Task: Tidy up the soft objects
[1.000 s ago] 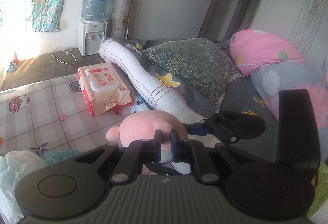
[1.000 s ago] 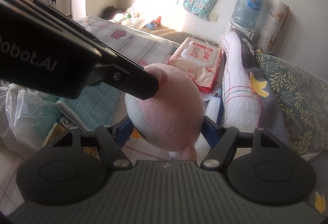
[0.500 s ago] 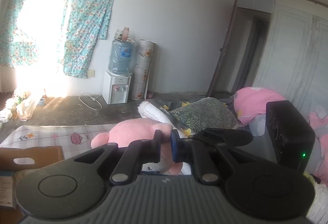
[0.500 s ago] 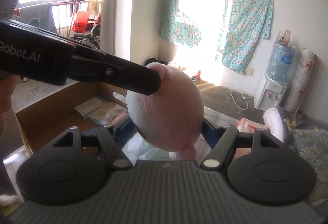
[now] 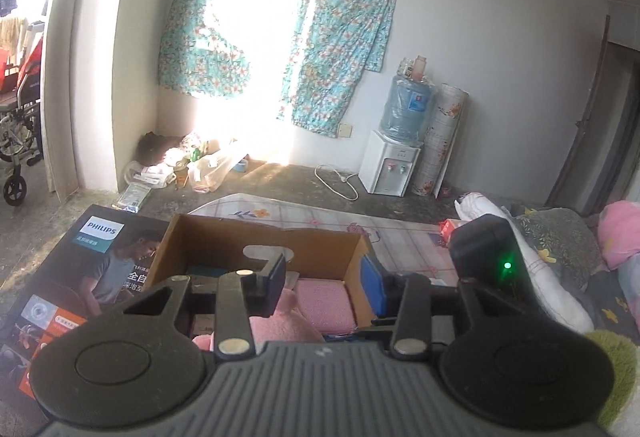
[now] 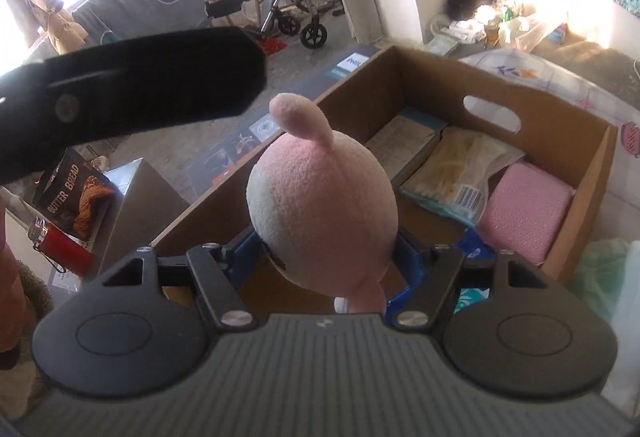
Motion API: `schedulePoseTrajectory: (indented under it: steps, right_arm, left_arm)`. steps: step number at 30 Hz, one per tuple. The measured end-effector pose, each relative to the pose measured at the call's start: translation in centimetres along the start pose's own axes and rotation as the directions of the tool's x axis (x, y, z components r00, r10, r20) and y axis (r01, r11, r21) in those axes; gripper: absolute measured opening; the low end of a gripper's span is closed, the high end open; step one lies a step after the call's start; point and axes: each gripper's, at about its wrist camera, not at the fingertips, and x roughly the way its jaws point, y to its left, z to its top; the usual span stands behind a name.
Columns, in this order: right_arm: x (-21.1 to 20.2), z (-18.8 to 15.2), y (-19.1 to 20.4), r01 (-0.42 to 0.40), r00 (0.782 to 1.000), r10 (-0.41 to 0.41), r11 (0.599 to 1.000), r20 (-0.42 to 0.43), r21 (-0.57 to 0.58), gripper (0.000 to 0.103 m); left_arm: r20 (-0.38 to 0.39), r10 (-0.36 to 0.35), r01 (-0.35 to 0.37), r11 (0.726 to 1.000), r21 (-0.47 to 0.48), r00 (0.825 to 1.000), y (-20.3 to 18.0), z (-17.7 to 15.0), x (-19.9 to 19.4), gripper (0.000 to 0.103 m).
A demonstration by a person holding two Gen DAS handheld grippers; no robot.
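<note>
holding the pink plush toy [image 6: 324, 205] over the cardboard box [image 6: 568, 141].
my right gripper [image 6: 326, 257] clamps its body; my left gripper [image 5: 326, 287] has just been opening, its jaws now apart, gripping nothing.

Each gripper has a ribbed grey housing along the bottom of the frame, flanked by two round black discs. Black linkage arms with silver screws lead to blue-padded fingers [image 5: 371, 285]. A small green light glows on the black block at right.
</note>
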Motion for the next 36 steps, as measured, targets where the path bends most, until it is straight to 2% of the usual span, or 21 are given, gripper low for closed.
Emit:
schedulePoseTrajectory:
  steps: [3, 6, 8, 10, 12, 18, 20, 23, 25, 28, 32, 36]
  right_arm:
    - [5.0, -0.1, -1.0, -0.058, 0.992, 0.070, 0.992, -0.106, 0.111, 0.070]
    - [8.7, -0.9, -2.9, -0.061, 0.978, 0.105, 0.971, -0.182, 0.232, 0.070]
    - [10.3, -1.3, -4.6, -0.012, 0.975, 0.072, 0.963, -0.212, 0.271, 0.071]
    - [10.7, -1.4, -5.3, 0.044, 0.974, 0.017, 0.964, -0.227, 0.260, 0.072]
    - [10.2, -1.3, -5.7, 0.043, 0.978, 0.014, 0.964, -0.209, 0.264, 0.073]
    - [8.9, -0.2, -5.7, 0.142, 0.984, -0.113, 0.967, -0.140, 0.213, 0.073]
    - [8.4, 0.1, -6.1, 0.151, 0.985, -0.129, 0.964, -0.112, 0.220, 0.073]
    - [7.7, 0.3, -5.7, 0.196, 0.980, -0.185, 0.959, -0.072, 0.205, 0.072]
    - [6.9, 0.3, -5.3, 0.225, 0.974, -0.222, 0.954, -0.038, 0.196, 0.068]
    - [5.9, 0.6, -5.7, 0.203, 0.978, -0.208, 0.956, 0.003, 0.213, 0.058]
    - [4.7, 0.5, -6.1, 0.153, 0.985, -0.168, 0.956, 0.040, 0.249, 0.057]
    - [-0.1, -0.6, -6.0, 0.078, 0.987, -0.114, 0.955, 0.111, 0.287, 0.057]
  left_arm:
    - [-0.025, 0.009, -0.010, 0.999, -0.053, 1.000, 2.8, -0.2, 0.7, 0.044]
    - [-0.040, 0.005, -0.008, 0.997, -0.077, 0.999, 4.3, -0.3, 1.5, 0.046]
    - [-0.048, -0.004, 0.000, 0.997, -0.077, 0.999, 4.7, -0.4, 2.1, 0.046]
    - [-0.053, -0.016, 0.012, 0.997, -0.070, 0.998, 5.0, -0.6, 2.2, 0.047]
    - [-0.052, -0.019, 0.016, 0.998, -0.062, 0.998, 5.1, -0.7, 2.7, 0.049]
    - [-0.049, -0.014, 0.011, 0.998, -0.060, 0.999, 5.0, -1.1, 3.3, 0.055]
    - [-0.049, -0.011, 0.008, 0.998, -0.066, 0.999, 5.2, -1.1, 3.4, 0.056]
    - [-0.043, -0.002, -0.001, 0.998, -0.069, 0.999, 5.6, -0.9, 3.2, 0.057]
    - [-0.042, 0.004, -0.007, 0.997, -0.073, 0.999, 5.9, -0.8, 3.0, 0.059]
    - [-0.039, 0.026, -0.029, 0.996, -0.082, 0.999, 6.1, -0.6, 2.5, 0.066]
    - [-0.057, 0.046, -0.052, 0.993, -0.103, 0.997, 6.0, -0.5, 1.8, 0.071]
    - [-0.045, 0.012, -0.017, 0.995, -0.099, 0.999, 4.6, -0.6, 0.2, 0.082]
